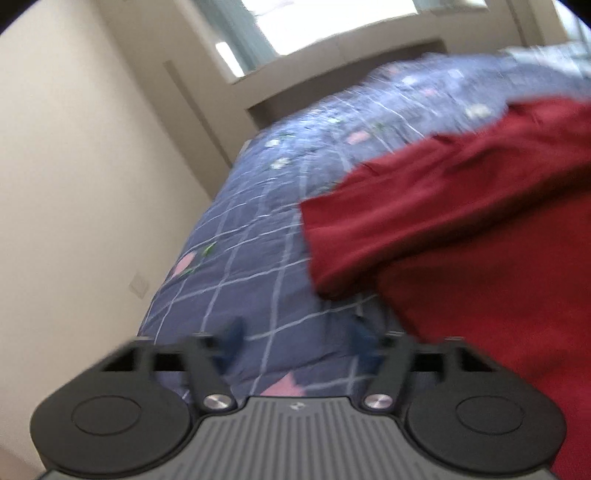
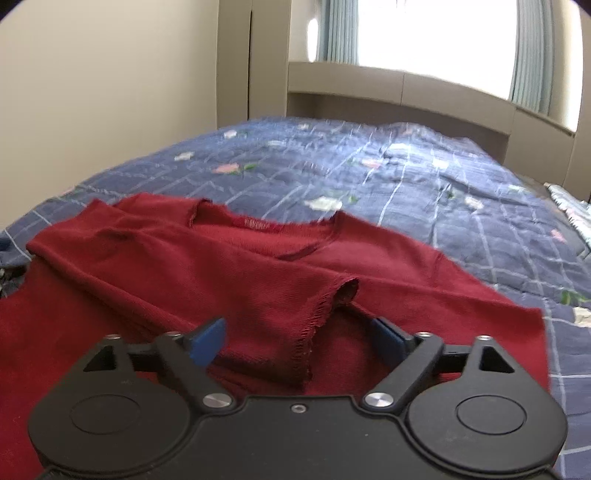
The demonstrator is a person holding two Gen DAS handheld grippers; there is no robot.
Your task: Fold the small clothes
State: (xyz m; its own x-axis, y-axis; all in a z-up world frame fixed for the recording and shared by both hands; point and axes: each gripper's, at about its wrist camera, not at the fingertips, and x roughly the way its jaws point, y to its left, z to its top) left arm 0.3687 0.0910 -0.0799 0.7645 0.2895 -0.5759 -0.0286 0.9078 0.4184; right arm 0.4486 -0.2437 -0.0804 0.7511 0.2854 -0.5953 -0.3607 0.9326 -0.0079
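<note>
A dark red knit sweater [image 2: 177, 266] lies spread on a blue checked bedspread [image 2: 406, 173], neckline toward the far side. One sleeve is folded across its body, and the sleeve cuff [image 2: 325, 314] ends just ahead of my right gripper [image 2: 298, 339]. That gripper is open, its blue pads either side of the cuff and not pressing on it. In the blurred left wrist view the sweater [image 1: 461, 240] fills the right side. My left gripper [image 1: 297, 339] is open over the bare bedspread [image 1: 240, 258], just left of the sweater's edge, holding nothing.
A cream wall [image 1: 74, 166] runs along the bed's left edge. A beige headboard shelf [image 2: 399, 88] and a bright window with curtains [image 2: 436, 33] stand at the far end. Some pale patterned fabric [image 2: 570, 212] lies at the bed's right edge.
</note>
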